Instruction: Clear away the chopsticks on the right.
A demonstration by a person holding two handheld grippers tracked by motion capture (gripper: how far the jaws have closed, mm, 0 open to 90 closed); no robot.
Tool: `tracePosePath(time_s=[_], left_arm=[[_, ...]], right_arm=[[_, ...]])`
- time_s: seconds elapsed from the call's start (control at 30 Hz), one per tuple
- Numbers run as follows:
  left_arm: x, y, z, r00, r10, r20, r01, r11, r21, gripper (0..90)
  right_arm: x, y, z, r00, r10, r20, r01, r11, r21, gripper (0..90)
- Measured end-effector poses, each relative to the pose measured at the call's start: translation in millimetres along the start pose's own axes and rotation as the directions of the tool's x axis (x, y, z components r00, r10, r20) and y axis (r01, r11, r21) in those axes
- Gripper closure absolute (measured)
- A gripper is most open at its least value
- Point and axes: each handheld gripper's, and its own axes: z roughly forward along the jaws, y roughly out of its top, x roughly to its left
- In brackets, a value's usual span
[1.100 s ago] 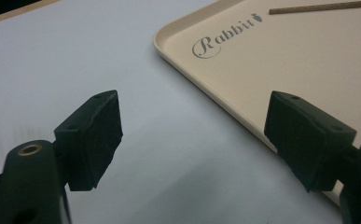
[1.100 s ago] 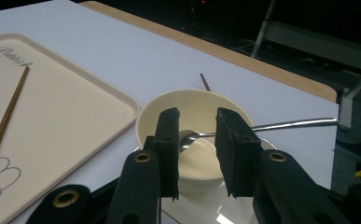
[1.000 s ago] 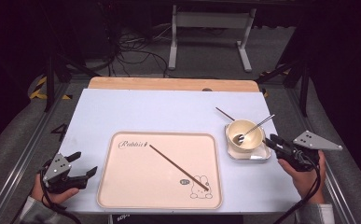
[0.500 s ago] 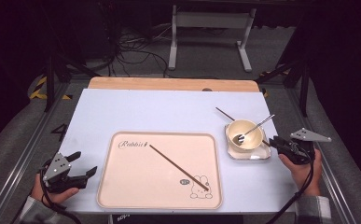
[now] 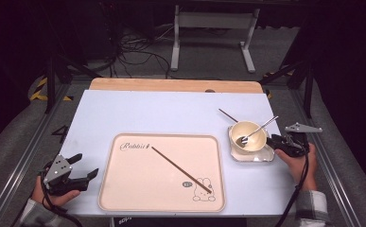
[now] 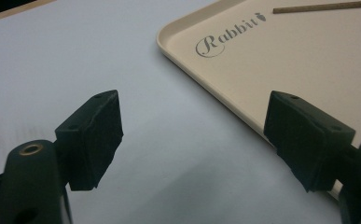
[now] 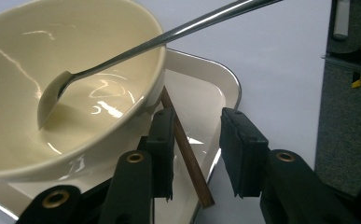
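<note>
My right gripper (image 7: pixel 197 149) has its fingers opening astride the chopstick (image 7: pixel 187 154) beside the bowl (image 7: pixel 75 93), not gripping; my left gripper (image 6: pixel 192 140) rests with fingers open.

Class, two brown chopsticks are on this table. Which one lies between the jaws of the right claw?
The chopstick under the bowl, on the small white dish: its end lies between the right claw jaws. The other chopstick lies alone across the big Rabbit tray.
</note>
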Motion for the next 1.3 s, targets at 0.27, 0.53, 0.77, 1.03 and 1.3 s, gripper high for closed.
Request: tracePosePath(time_s=[0.27,0.53,0.77,1.03,1.3], left_arm=[[-0.6,0.3,0.2,1.0,0.0,0.001,0.0,1.0,0.002,20.5],[0.8,-0.5,0.1,1.0,-0.004,0.006,0.004,1.0,0.003,20.4],[0.2,0.0,0.2,1.0,0.0,0.004,0.0,1.0,0.005,20.4],[0.4,0.1,-1.6,1.0,-0.002,0.0,0.002,1.0,-0.005,20.4],[0.7,-0.1,-0.9,1.0,-0.002,0.001,0.002,1.0,-0.005,20.4]], right_arm=[[3.1,2.9,14.8,0.9997,-0.024,0.006,0.024,0.999,0.042,73.4],[1.0,1.9,22.0,0.9994,-0.031,-0.016,0.032,0.997,0.063,80.3],[1.0,0.9,19.0,0.9988,-0.043,-0.023,0.044,0.996,0.076,84.7],[-16.9,-4.0,-10.6,0.9992,0.03,0.025,-0.03,0.999,-0.023,84.8],[-25.4,-1.9,-30.4,0.9947,0.082,0.062,-0.073,0.988,-0.134,84.8]])
